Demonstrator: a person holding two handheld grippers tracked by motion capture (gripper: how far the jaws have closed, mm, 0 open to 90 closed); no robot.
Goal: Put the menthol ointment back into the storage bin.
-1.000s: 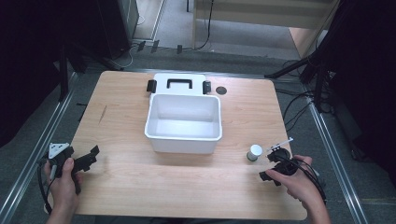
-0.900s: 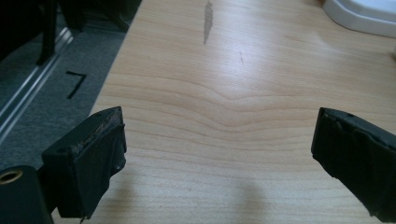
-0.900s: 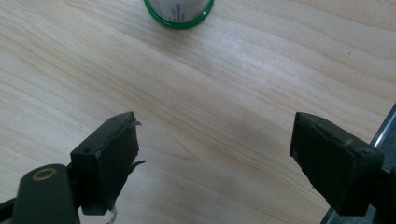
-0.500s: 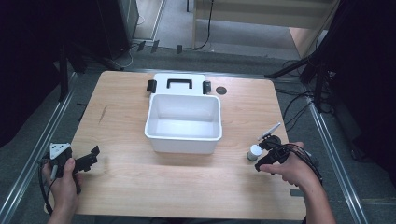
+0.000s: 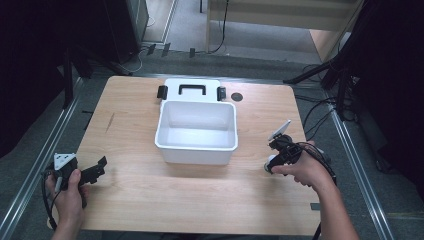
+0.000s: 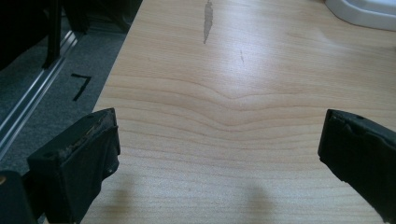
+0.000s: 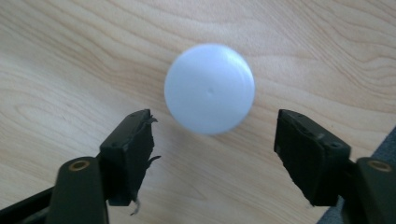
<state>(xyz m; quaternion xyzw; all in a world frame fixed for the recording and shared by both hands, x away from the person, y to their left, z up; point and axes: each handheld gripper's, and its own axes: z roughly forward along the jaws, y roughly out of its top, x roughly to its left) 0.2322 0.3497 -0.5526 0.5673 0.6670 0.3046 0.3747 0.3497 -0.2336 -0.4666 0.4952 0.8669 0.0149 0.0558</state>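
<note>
A small round white-topped object (image 5: 269,167) stands on the wooden table (image 5: 150,200) near its right edge. My right gripper (image 5: 274,159) hovers right over it, pointing down. In the right gripper view the white round top (image 7: 209,87) lies just ahead of my right gripper (image 7: 214,120), between the lines of the two jaws. The jaws have just been closing, but the pads stand apart from the object and do not touch it. My left gripper (image 5: 98,169) rests open at the table's front left corner, and in its own view my left gripper (image 6: 222,126) has bare wood between its jaws.
A white open bin (image 5: 196,149) sits mid-table. Its white lid (image 5: 175,89) with a black handle lies flat behind it. A small black disc (image 5: 236,96) is to the right of the lid. The table's right edge is close to my right hand.
My right gripper has moved left and away from me onto the white-topped object, and its jaws have narrowed. The left gripper has not moved.
</note>
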